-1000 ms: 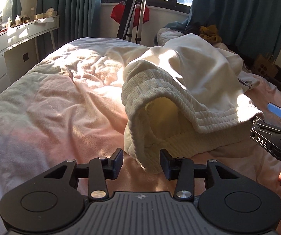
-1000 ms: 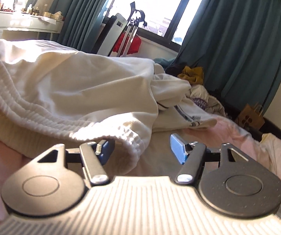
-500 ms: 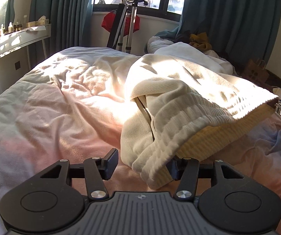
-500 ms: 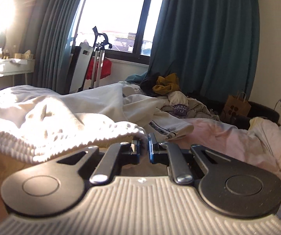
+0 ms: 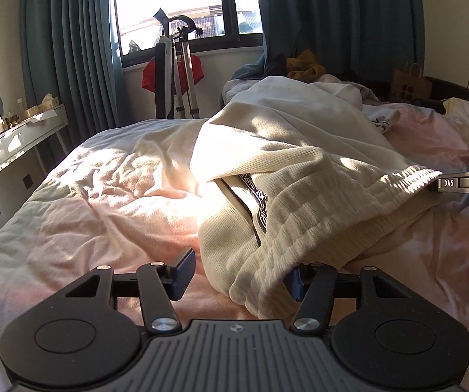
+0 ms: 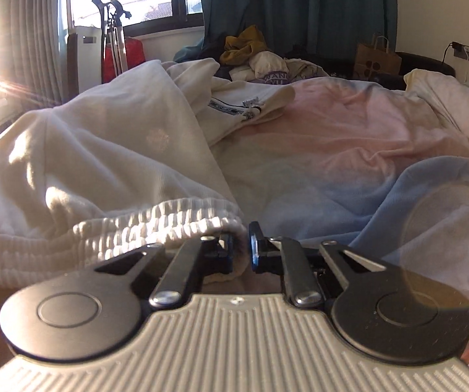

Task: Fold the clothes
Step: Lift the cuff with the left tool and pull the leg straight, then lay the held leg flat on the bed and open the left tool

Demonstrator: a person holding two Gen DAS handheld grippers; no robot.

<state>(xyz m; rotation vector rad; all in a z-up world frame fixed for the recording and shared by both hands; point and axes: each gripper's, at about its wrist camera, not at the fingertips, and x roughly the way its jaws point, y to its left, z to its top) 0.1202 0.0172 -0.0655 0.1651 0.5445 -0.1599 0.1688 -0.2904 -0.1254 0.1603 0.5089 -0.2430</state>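
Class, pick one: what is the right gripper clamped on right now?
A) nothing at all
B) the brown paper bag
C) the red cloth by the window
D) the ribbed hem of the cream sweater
D: the right gripper is nearly shut, pinching the ribbed hem of the cream sweater, held off the bed.

White capitals "DAS" stand on the black body of the right gripper (image 5: pixel 462 183), seen side-on at the right edge of the left wrist view.

On the cream ribbed knit garment (image 5: pixel 299 202), a black woven band (image 5: pixel 260 204) runs along the zip edge with white capital lettering; it lies at a slant and partly folded, and only fragments such as "NOT SIMPLE" can be made out, not with certainty.

In the right wrist view, a whitish crumpled garment with purple lettering (image 6: pixel 278 76) in the pile beyond the bed shows "WAN" in a first line and "YU" beneath; the remainder is hidden in folds.
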